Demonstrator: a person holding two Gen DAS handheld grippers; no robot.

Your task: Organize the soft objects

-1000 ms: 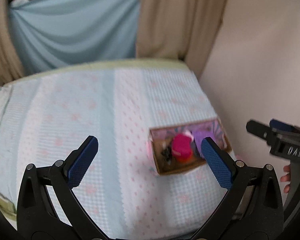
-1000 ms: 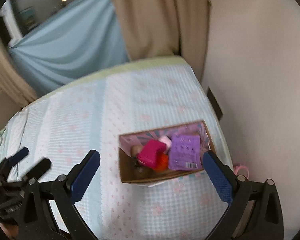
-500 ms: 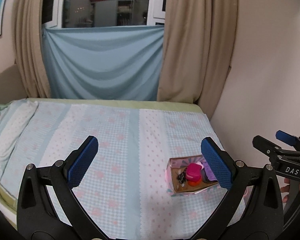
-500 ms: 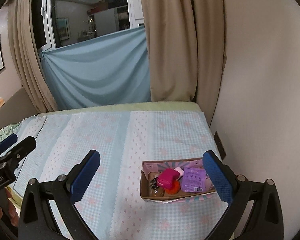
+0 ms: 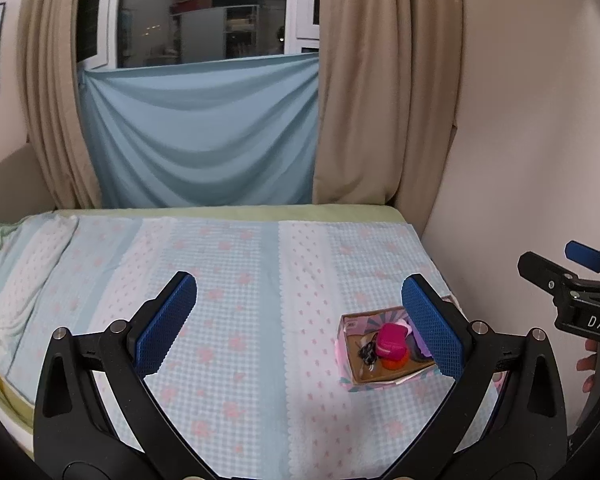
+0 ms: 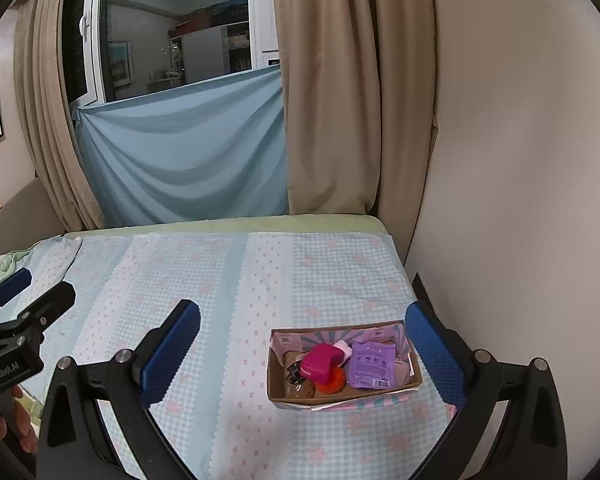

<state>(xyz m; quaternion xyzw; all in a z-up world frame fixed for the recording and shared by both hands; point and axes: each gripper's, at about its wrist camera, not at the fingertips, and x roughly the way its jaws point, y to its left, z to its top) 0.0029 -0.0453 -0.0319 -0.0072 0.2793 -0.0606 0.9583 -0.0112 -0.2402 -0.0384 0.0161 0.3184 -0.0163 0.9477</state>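
Both the left gripper point(image 5: 300, 320) and the right gripper point(image 6: 306, 350) have jaws wide open, holding nothing. A box point(image 6: 342, 398) of soft things sits on the bed point(image 6: 220, 280).

Both grippers pull back and tilt up from the box

The left gripper point(image 5: 300, 320) and right gripper point(image 6: 304, 348) now sit farther from the cardboard box point(image 6: 342, 364), which looks smaller and lower between their spread jaws than a second ago. Both views swing upward, so the window point(image 6: 176, 36) and the full curtains point(image 6: 332, 92) come into sight beyond the jaws. The motion blur of a second ago is gone.
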